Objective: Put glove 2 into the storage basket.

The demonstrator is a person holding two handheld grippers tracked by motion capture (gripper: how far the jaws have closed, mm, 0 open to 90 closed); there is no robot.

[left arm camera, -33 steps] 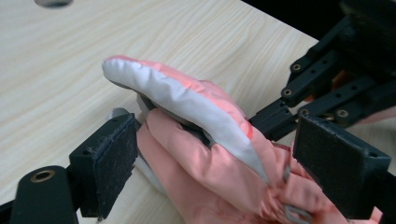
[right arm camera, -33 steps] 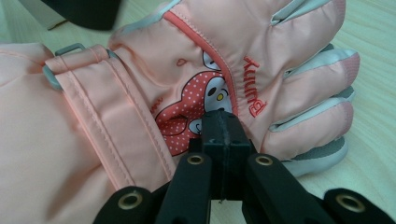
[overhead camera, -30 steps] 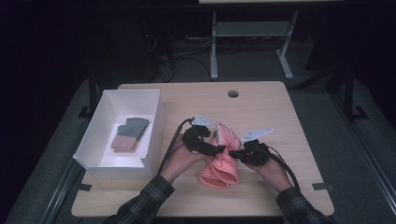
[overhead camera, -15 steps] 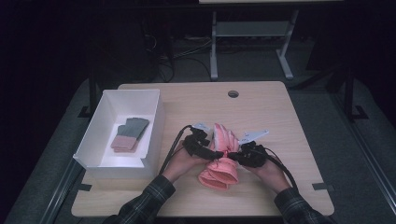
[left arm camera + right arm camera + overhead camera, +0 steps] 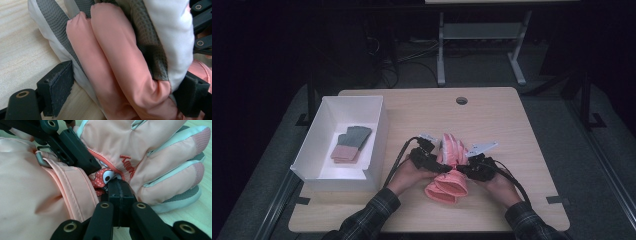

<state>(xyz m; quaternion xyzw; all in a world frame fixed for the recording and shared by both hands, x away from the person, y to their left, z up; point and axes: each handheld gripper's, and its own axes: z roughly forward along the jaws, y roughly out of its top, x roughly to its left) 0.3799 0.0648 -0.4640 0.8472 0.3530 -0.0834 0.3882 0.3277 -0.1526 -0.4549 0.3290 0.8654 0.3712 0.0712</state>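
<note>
I see the pink glove [image 5: 449, 170] lying near the middle of the wooden table [image 5: 522, 130], its long axis running roughly front to back in the high view: fingers point away from me, cuff points toward the near edge. The left gripper [image 5: 432, 163] meets it from the left and the right gripper [image 5: 464, 170] from the right, both about mid-length. In the left gripper view the jaws stand apart with the glove's bulk [image 5: 117, 62] between them (pink padded fingers, grey textured palm fabric and a white panel); the right-hand pad presses the fabric, while the left-hand pad sits just beside it, and I cannot tell whether it touches. In the right gripper view my jaws are together, their pads pinching glove fabric [image 5: 105, 178] at the printed patch beside the cuff strap, and the other gripper's jaw crosses the upper left. The pinch point itself is hidden behind the pads. To the left on the table stands a white box [image 5: 319, 135] holding a smaller folded grey and pink item [image 5: 350, 144], too small to identify.
</note>
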